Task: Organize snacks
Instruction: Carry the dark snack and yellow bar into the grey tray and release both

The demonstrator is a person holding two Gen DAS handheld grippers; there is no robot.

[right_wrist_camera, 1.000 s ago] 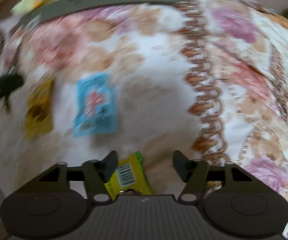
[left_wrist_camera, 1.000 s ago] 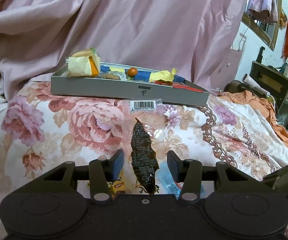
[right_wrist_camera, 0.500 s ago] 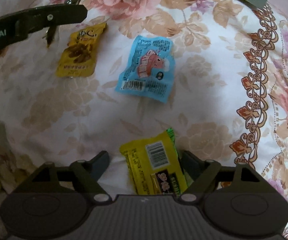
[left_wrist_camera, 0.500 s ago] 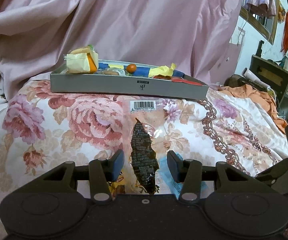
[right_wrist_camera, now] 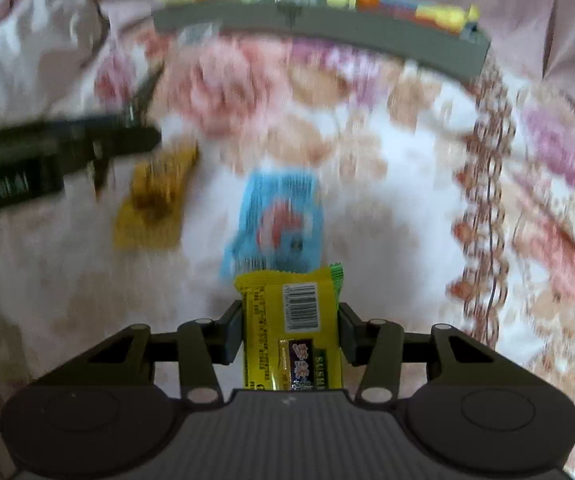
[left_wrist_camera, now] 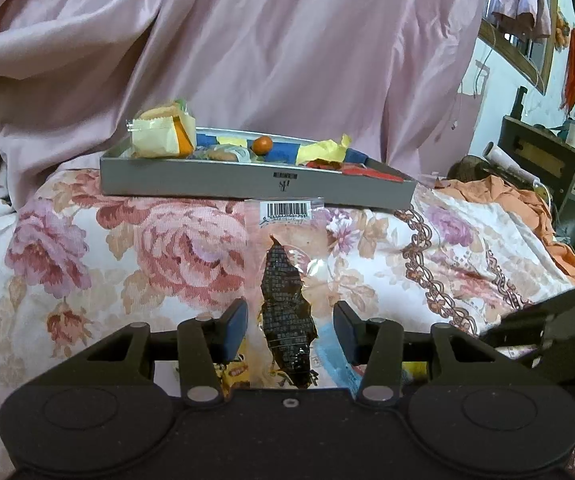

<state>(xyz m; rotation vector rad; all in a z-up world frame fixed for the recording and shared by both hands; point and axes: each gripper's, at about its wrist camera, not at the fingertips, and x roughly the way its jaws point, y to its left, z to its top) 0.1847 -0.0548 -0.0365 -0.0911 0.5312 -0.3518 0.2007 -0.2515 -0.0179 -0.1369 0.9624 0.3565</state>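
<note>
My right gripper (right_wrist_camera: 290, 330) is closing its jaws on a yellow snack packet (right_wrist_camera: 290, 330); both pads sit against the packet's edges and it stands out in front of them, barcode up. My left gripper (left_wrist_camera: 290, 331) has a clear packet with a dark strip inside (left_wrist_camera: 285, 280) standing up between its fingers, but the pads show a gap on either side, so I cannot tell whether it is held.

The grey tray (left_wrist_camera: 255, 186), already loaded with snacks, sits at the far edge of the floral bedspread (left_wrist_camera: 87, 248), with a pink drape (left_wrist_camera: 287, 48) rising directly behind it. Open bedspread lies between my grippers and the tray's near wall.

Only the right wrist view, which is blurred, shows a blue packet (right_wrist_camera: 277, 226) and a yellow-brown packet (right_wrist_camera: 153, 208) lying loose on the spread, and the left gripper entering at its left. Only the left wrist view shows the cluttered furniture to the right.
</note>
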